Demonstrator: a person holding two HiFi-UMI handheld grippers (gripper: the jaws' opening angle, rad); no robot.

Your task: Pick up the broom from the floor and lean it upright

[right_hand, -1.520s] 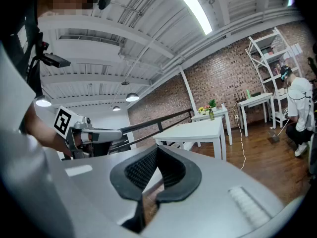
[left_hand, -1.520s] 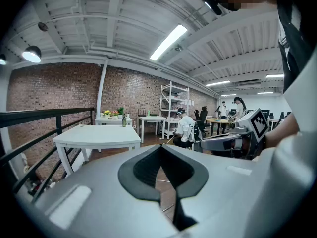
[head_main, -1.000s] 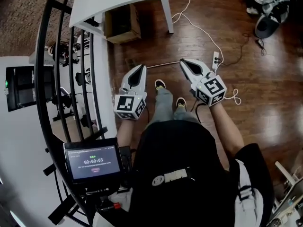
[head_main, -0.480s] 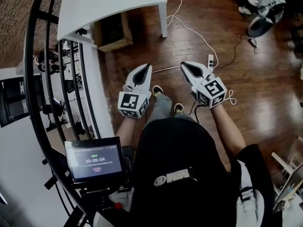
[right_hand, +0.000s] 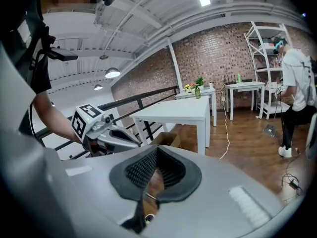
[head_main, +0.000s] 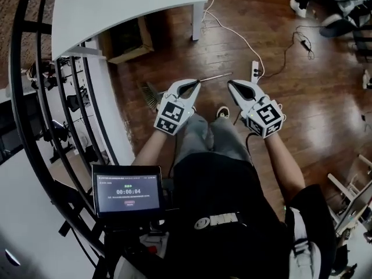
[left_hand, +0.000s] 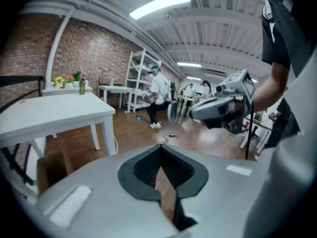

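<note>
The broom lies on the wooden floor in the head view, its dark bristles [head_main: 150, 92] at the left and its thin metal handle [head_main: 215, 76] running up to the right. My left gripper [head_main: 195, 83] hangs over the handle's near part, shut and empty. My right gripper [head_main: 231, 84] is just right of the handle's far end, also shut and empty. In the left gripper view my left gripper [left_hand: 160, 148] has its jaws together, and the right gripper [left_hand: 223, 105] shows beyond. In the right gripper view my right gripper [right_hand: 157, 148] is closed, with the left gripper [right_hand: 104, 130] at its left.
A white table [head_main: 116, 4] stands ahead, with a cardboard box [head_main: 125, 39] beneath it. A power strip [head_main: 254, 70] and white cable lie right of the handle. A black railing [head_main: 35, 97] runs along the left. A person [left_hand: 157, 95] stands across the room.
Both grippers have moved forward and down toward the floor. The left one has swung right over the handle. The broom's bristles have come into view.
</note>
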